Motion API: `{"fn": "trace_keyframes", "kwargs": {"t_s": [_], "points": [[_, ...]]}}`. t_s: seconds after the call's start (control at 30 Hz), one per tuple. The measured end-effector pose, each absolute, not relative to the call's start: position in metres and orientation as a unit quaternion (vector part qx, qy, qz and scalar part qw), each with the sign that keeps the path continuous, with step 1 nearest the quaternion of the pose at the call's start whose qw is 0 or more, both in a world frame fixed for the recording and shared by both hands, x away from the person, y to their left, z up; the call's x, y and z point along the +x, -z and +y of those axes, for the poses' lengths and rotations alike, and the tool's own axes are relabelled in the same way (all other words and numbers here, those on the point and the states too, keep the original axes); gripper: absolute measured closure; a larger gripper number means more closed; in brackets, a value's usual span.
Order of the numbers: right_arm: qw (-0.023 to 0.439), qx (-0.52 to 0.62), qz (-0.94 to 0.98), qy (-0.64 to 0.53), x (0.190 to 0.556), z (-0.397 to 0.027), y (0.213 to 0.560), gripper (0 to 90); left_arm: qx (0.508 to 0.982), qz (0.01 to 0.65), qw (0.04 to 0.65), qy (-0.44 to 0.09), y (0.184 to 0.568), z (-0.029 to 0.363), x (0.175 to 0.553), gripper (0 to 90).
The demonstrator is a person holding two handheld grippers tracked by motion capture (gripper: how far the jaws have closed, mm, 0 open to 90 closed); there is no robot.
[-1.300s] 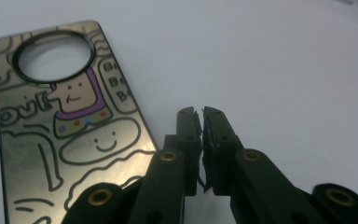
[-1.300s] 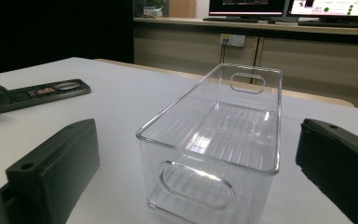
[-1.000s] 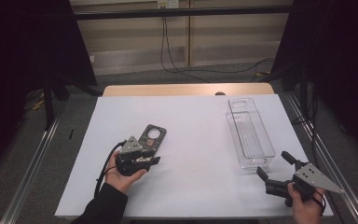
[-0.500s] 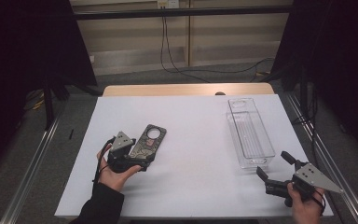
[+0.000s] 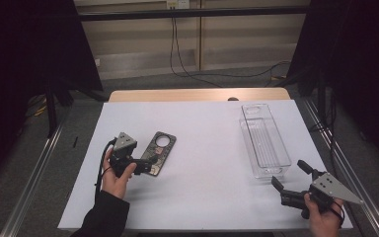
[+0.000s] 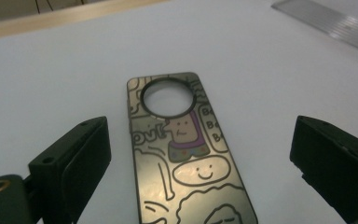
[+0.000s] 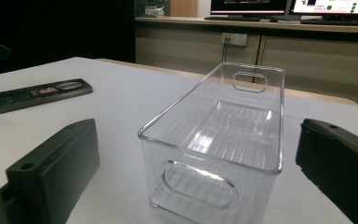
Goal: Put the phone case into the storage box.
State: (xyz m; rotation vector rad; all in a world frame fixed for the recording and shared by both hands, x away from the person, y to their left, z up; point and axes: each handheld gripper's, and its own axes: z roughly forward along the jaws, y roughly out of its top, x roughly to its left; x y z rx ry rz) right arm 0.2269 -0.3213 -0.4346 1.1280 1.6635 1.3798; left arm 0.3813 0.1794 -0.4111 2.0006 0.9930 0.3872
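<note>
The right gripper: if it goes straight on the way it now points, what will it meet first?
Most likely the clear plastic bin. The right gripper, jaws open, faces the bin's near end wall with its oval handle cutout; only bare white table seems to lie between, though depth is unclear.

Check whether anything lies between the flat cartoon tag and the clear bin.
Nothing visible does. Bare white table lies between the tag, flat by the open left claw, and the empty bin.
</note>
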Motion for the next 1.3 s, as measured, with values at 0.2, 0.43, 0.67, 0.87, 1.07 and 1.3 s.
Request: {"fn": "trace_keyframes", "kwargs": {"t_s": [0.2, 0.43, 0.67, 0.87, 1.07, 1.3], "points": [[0.344, 0.434, 0.640, -0.532, 0.227, -0.322, 0.435, 0.0, 0.809, 0.408, 0.395, -0.151, 0.411, 0.179, 0.392, 5.4], [0.345, 0.435, 0.641, -0.530, 0.227, -0.321, 0.435, 0.0, 0.829, 0.394, 0.369, -0.150, 0.412, 0.171, 0.408, 5.6], [0.345, 0.434, 0.643, -0.528, 0.227, -0.322, 0.435, 0.0, 0.838, 0.405, 0.345, -0.119, 0.420, 0.161, 0.428, 8.8], [0.345, 0.435, 0.643, -0.528, 0.227, -0.322, 0.435, 0.0, 0.845, 0.404, 0.330, -0.117, 0.422, 0.150, 0.435, 5.0], [0.345, 0.434, 0.643, -0.529, 0.227, -0.322, 0.435, 0.0, 0.859, 0.400, 0.304, -0.098, 0.428, 0.147, 0.437, 4.9], [0.344, 0.434, 0.644, -0.528, 0.227, -0.321, 0.435, 0.0, 0.869, 0.401, 0.273, -0.095, 0.435, 0.142, 0.438, 5.0]]}}
